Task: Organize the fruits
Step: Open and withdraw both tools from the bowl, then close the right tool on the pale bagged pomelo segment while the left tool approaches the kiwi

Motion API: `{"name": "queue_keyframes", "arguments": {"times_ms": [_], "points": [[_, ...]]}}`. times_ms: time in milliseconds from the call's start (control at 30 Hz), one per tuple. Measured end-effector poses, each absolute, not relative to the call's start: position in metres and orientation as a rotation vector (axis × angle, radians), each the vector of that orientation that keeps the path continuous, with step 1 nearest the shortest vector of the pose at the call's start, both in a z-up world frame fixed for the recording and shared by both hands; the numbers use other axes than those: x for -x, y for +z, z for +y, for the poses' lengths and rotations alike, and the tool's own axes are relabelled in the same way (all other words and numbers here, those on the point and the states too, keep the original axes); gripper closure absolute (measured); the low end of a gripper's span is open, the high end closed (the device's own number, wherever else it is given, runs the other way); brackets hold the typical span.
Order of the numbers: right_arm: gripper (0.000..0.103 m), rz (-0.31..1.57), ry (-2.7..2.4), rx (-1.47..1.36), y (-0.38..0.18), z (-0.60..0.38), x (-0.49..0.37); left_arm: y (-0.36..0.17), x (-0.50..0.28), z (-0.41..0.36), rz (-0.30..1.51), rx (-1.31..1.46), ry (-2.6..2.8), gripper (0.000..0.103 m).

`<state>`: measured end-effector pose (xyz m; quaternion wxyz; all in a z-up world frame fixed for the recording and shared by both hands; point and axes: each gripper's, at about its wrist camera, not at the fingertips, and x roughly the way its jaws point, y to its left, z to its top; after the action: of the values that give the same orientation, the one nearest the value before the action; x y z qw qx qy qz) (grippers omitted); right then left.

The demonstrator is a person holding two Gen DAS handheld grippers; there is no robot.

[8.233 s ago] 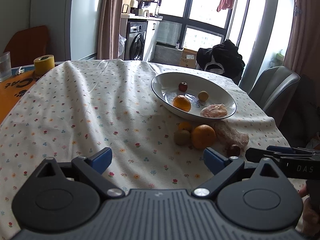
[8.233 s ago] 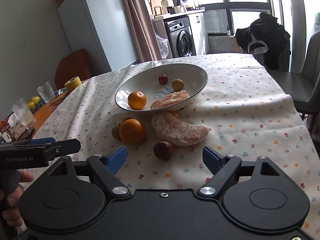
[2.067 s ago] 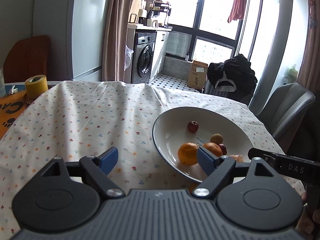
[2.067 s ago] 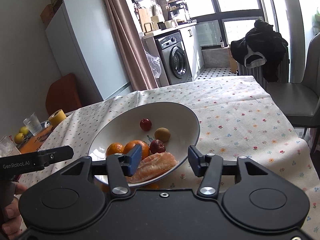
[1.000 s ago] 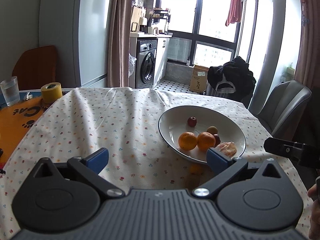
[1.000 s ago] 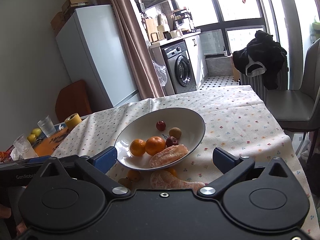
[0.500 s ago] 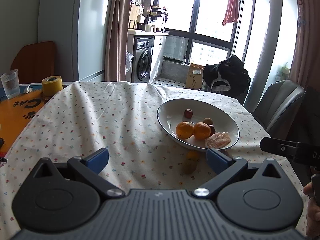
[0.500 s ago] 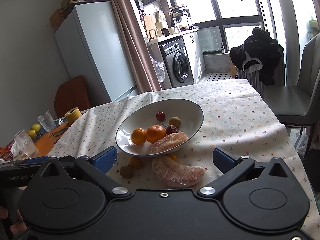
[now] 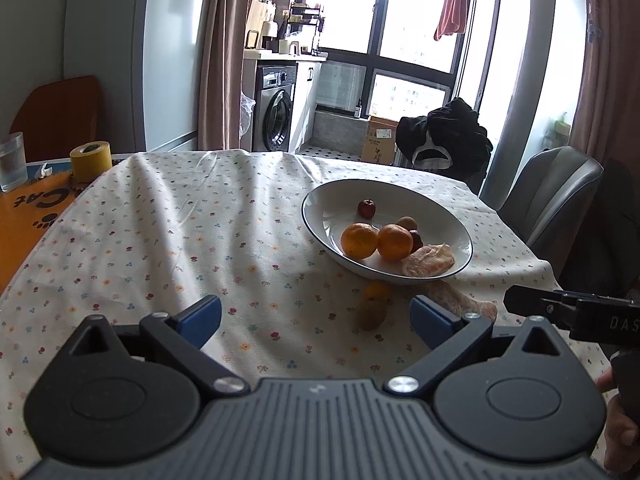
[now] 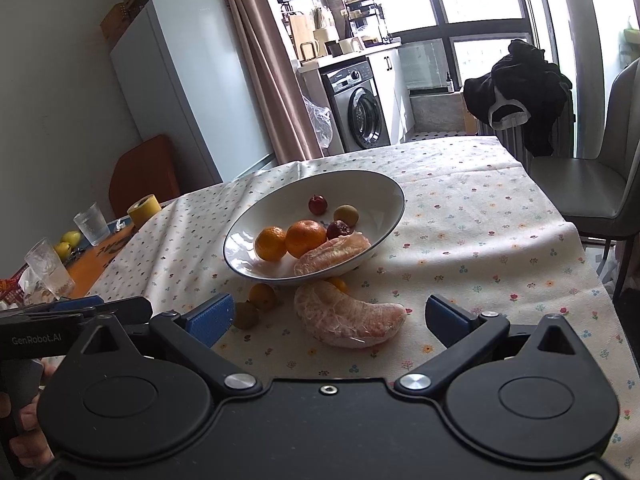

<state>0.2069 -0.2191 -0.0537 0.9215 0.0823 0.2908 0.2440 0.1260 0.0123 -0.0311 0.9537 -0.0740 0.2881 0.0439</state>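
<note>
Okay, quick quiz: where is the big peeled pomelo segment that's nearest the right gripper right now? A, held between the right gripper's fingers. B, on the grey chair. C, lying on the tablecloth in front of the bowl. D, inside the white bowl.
C: the peeled pomelo segment lies on the tablecloth just outside the white bowl, while the right gripper is open and holds nothing.

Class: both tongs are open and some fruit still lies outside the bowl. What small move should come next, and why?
Probably lower the open right tongs around the pomelo piece. It lies on the cloth directly between their fingers, outside the bowl.
</note>
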Motion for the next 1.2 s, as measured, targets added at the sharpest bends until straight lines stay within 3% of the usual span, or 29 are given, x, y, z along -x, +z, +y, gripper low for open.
{"name": "queue_keyframes", "arguments": {"times_ms": [167,367,433,600,1200], "points": [[0.002,0.624,0.499,-0.172,-0.063,-0.216,-0.211,-0.036,-0.129,0.01,0.585,0.149,0.093,0.004],[0.009,0.66,0.492,-0.161,-0.076,-0.208,-0.216,-0.046,-0.135,0.01,0.609,0.155,0.083,0.011],[0.016,0.673,0.489,-0.166,-0.08,-0.207,-0.219,-0.048,-0.137,0.01,0.614,0.155,0.082,0.013],[0.019,0.706,0.477,-0.178,-0.089,-0.203,-0.225,-0.053,-0.144,0.009,0.626,0.156,0.075,0.017],[0.015,0.699,0.457,-0.139,-0.096,-0.183,-0.246,-0.07,-0.161,0.011,0.658,0.159,0.071,0.018]]}}
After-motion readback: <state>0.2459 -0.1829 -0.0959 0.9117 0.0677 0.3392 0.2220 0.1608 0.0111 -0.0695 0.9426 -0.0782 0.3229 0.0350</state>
